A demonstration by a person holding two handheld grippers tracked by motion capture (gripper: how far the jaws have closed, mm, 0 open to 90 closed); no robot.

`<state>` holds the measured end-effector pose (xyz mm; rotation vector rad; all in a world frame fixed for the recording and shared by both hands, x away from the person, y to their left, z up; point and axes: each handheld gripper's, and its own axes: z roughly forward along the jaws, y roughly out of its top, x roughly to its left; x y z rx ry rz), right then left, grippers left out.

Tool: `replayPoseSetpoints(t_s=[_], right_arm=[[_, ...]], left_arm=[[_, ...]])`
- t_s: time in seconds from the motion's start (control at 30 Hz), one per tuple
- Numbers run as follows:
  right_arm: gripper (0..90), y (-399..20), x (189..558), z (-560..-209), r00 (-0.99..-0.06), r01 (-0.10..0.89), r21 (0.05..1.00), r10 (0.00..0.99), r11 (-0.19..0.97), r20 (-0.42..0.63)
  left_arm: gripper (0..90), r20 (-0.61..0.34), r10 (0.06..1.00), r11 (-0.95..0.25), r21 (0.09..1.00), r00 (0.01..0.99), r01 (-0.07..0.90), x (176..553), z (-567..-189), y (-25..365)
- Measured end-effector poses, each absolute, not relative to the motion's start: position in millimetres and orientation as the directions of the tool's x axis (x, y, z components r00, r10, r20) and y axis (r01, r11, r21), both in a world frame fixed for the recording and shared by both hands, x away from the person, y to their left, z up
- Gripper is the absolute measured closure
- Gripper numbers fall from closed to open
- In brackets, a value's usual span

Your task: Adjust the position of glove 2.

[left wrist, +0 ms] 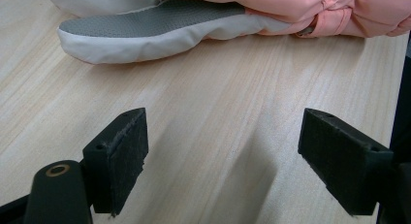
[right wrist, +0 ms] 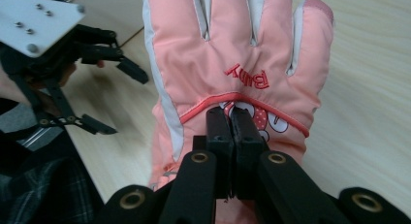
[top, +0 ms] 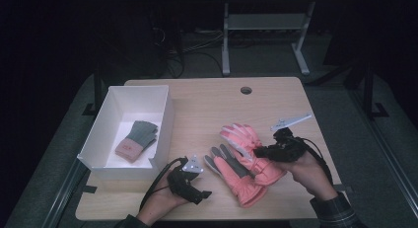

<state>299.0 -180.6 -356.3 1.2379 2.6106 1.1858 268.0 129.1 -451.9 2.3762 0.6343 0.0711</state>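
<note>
On the wooden surface (top: pixel 207 104), two pink ski gloves lie overlapping near the front right. The upper pink glove (right wrist: pixel 237 64) lies back up, and the right hand-held gripper (right wrist: pixel 231 132) has its jaws pressed together on the fabric by the cuff. The lower pink glove (top: pixel 236 171) lies palm up, grey palm showing. Just beside it, the left hand-held gripper (left wrist: pixel 220 156) hangs low over bare wood, jaws spread wide and holding nothing. At the left edge stands a white box (top: pixel 113 104) with a grey knit glove (top: pixel 138 139) inside.
</note>
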Motion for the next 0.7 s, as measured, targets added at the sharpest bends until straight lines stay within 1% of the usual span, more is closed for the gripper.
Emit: replayPoseSetpoints(t_s=[0.3,0.47,0.6,0.67,0.7], right_arm=[[88.4,-151,295,-370,-0.691,0.674,0.587,0.663,0.448,0.287],[88.0,-143,299,-383,-0.689,0.681,0.568,0.667,0.462,0.284],[87.1,-137,299,-389,-0.697,0.679,0.557,0.658,0.478,0.285],[83.1,-133,298,-391,-0.709,0.665,0.558,0.653,0.496,0.266],[79.6,-131,298,-392,-0.707,0.671,0.549,0.654,0.498,0.270]], left_arm=[[17.9,-0.105,0.452,-0.663,0.625,0.886,0.413,268,-451,129],[17.9,-0.104,0.449,-0.666,0.623,0.888,0.410,268,-451,128],[19.7,-0.105,0.445,-0.667,0.624,0.889,0.408,268,-451,128],[21.9,-0.099,0.445,-0.667,0.627,0.890,0.403,268,-450,128],[23.3,-0.090,0.441,-0.671,0.628,0.893,0.395,268,-449,128]])
